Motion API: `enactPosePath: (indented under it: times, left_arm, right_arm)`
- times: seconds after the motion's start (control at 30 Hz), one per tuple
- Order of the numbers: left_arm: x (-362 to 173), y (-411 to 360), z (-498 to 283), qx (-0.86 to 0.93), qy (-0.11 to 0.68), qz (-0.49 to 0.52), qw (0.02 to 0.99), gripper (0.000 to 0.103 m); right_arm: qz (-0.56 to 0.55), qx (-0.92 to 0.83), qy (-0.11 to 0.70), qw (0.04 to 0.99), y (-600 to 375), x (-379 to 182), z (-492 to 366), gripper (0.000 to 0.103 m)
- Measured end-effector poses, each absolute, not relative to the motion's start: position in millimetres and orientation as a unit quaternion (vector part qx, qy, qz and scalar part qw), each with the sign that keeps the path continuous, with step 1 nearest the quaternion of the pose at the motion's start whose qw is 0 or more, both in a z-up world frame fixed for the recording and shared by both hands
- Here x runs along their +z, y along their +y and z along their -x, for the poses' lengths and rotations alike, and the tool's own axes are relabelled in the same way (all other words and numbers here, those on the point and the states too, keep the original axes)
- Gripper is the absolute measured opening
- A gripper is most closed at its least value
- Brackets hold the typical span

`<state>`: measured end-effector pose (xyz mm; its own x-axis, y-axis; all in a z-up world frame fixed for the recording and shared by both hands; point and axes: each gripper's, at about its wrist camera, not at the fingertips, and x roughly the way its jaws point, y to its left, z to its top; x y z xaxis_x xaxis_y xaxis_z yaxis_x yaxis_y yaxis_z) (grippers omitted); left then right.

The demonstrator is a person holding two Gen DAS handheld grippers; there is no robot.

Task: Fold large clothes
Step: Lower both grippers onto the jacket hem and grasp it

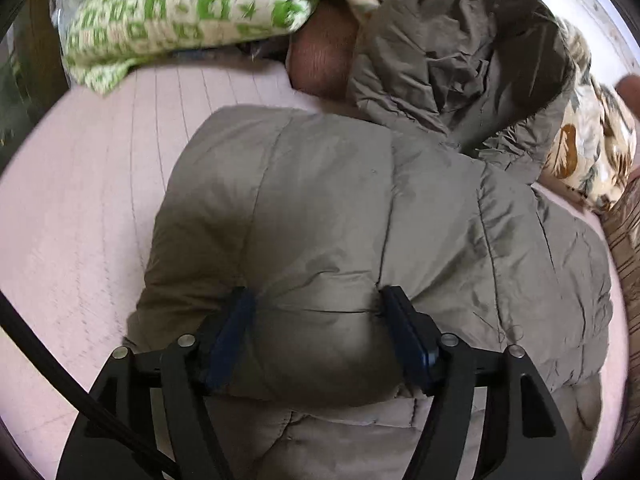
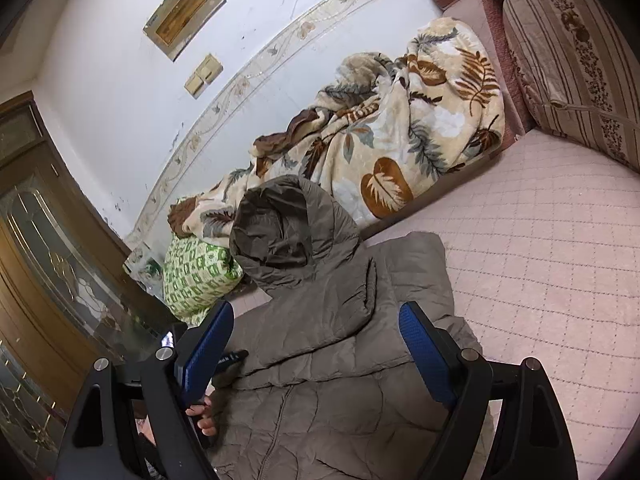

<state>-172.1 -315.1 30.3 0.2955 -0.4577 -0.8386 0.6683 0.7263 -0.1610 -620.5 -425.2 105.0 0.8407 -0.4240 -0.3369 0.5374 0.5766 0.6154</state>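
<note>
- Jacket (image 1: pixel 328 208), a grey-brown padded one with a hood (image 1: pixel 460 52), lay partly folded on a pink quilted bed (image 1: pixel 80 200), its hood toward the wall.
- The left gripper (image 1: pixel 316 320) pointed down onto the jacket, jaws spread with a puff of fabric bulging between the blue pads (image 1: pixel 232 332); whether they pressed on it could not be told.
- The right gripper (image 2: pixel 316 344) hovered above the jacket, jaws wide and empty.
- A leaf-print blanket (image 2: pixel 392 136) and a green patterned pillow (image 2: pixel 192 276) lay beside the hood.

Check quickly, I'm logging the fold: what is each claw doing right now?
Left claw: open, pads straddling a puff of the grey padded jacket.
Right claw: open, holding nothing, above the jacket.
</note>
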Motion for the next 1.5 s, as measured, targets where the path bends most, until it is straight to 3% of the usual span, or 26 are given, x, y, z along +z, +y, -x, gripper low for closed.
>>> enactPosePath:
  times: [0.2,0.43,0.67,0.9,1.23,1.5]
  left_arm:
    - [61.3,-305.3,188.1,-0.359,0.454,-0.108,0.808,0.070]
    - [95.5,-228.1,236.0,-0.372,0.381,-0.116,0.839,0.070]
    - [75.2,-223.2,210.3,-0.360,0.386,-0.077,0.846,0.070]
    - [58.3,-245.0,210.2,-0.349,0.368,-0.144,0.850,0.070]
    - [55.7,-246.7,203.2,-0.347,0.364,-0.149,0.851,0.070]
    - [37.2,-254.7,201.6,-0.332,0.386,-0.166,0.845,0.070]
  right_arm:
    - [-0.377,-0.270,0.090,0.881,-427.1,98.5,608.0,0.088]
    - [-0.359,-0.274,0.116,0.885,-419.0,96.9,587.9,0.088]
    - [-0.316,-0.296,0.181,0.883,-408.4,79.2,548.1,0.088]
    - [-0.275,-0.323,0.236,0.874,-410.8,61.1,505.1,0.088]
    - [-0.195,-0.359,0.275,0.871,-435.4,60.7,433.9,0.088]
    - [-0.258,-0.359,0.350,0.826,-471.0,-6.8,427.7,0.089]
